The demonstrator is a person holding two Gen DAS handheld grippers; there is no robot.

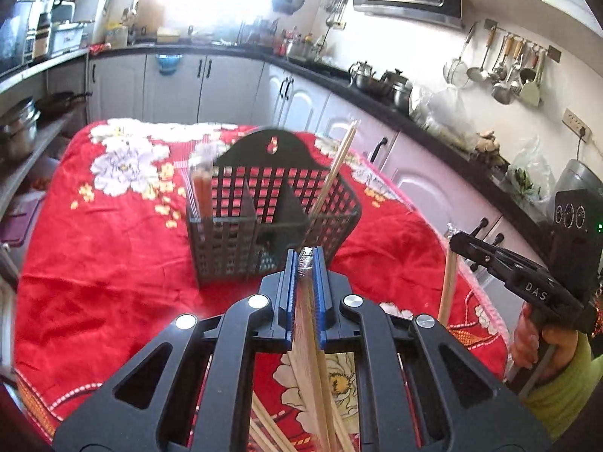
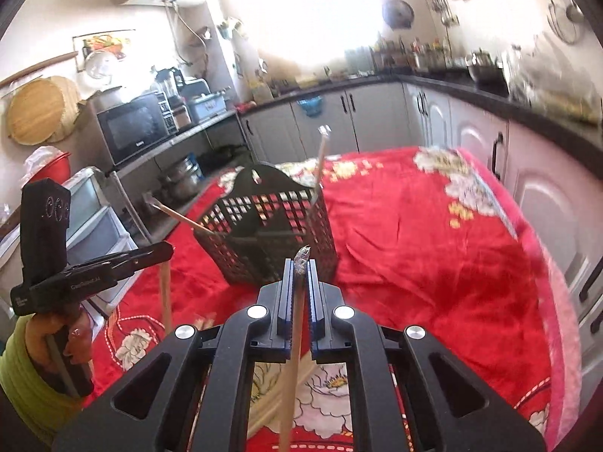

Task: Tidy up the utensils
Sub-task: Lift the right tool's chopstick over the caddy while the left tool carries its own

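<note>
A black mesh utensil basket (image 1: pixel 264 211) stands on the red flowered cloth (image 1: pixel 94 263), with one light wooden chopstick (image 1: pixel 335 173) leaning in its right compartment and a reddish bundle (image 1: pixel 201 188) in its left one. My left gripper (image 1: pixel 305 260) is shut on a silver-tipped chopstick (image 1: pixel 307 324), just in front of the basket. My right gripper (image 2: pixel 300 267) is shut on a silver-tipped chopstick (image 2: pixel 294 346), near the basket (image 2: pixel 271 233). The right gripper also shows in the left wrist view (image 1: pixel 454 239) at the right, with its chopstick (image 1: pixel 448 282) hanging down. Loose chopsticks (image 1: pixel 271 429) lie below the left gripper.
White kitchen cabinets (image 1: pixel 294 101) and a dark counter (image 1: pixel 433 128) with pots run along the right and back. Shelves with pots and a microwave (image 2: pixel 132 124) stand at the left. The cloth's edge (image 2: pixel 550 263) falls off at the right.
</note>
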